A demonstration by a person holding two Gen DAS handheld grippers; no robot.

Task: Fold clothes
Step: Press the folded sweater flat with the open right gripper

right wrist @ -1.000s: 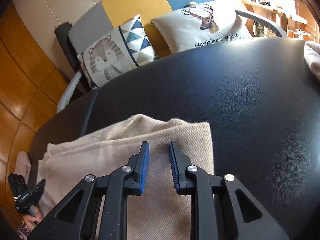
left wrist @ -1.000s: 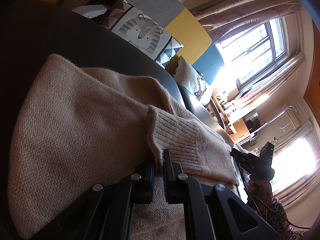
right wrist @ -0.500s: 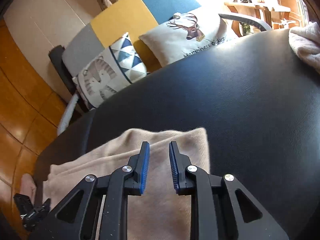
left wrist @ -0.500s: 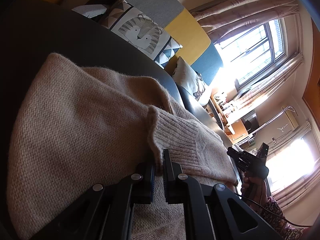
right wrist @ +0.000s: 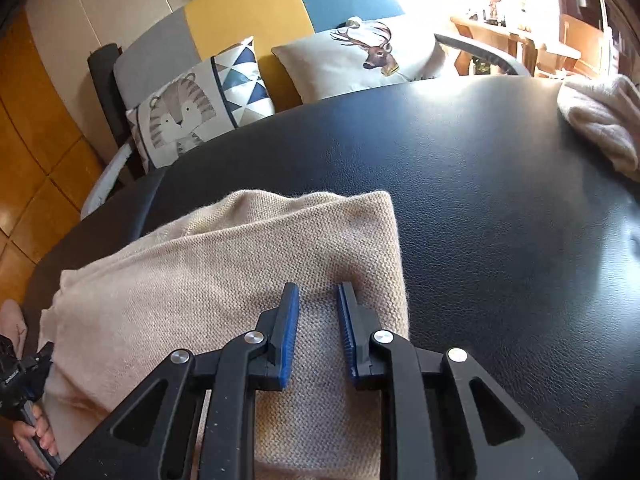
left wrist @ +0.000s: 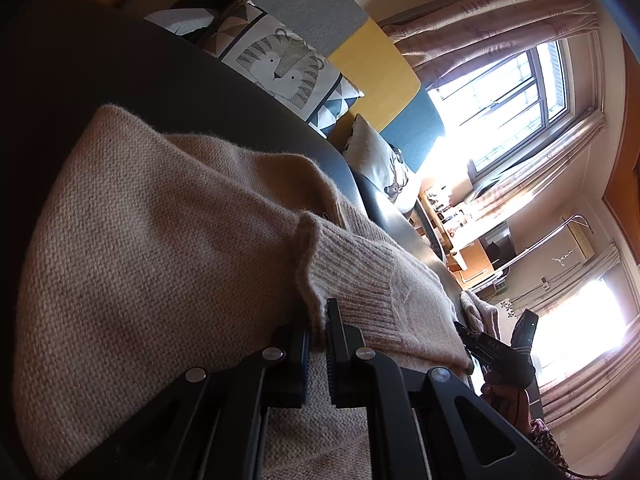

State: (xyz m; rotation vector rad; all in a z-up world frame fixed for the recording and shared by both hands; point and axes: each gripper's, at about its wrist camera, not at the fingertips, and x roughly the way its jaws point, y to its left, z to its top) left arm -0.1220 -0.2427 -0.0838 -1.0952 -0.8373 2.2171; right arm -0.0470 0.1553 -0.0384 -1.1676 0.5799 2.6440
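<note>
beige sweater [right wrist: 224, 280] flat, long axis toward the left gripper [left wrist: 318, 320]

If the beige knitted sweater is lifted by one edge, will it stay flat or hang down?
The sweater would probably hang limp: it lies in soft folds. Its fuzzy knit likely grips the pads rather than slipping. The left gripper already pinches its ribbed cuff.

Right gripper [right wrist: 318, 296] above folded beige sweater [right wrist: 224, 276], jaws slightly parted, nothing between pads. Sweater lies on black leather surface [right wrist: 480, 200]. Second pale garment [right wrist: 600, 120] at far right edge. Tiger cushion [right wrist: 192, 112], deer cushion [right wrist: 360, 60] behind. Left gripper [right wrist: 20, 376] at lower left.
</note>
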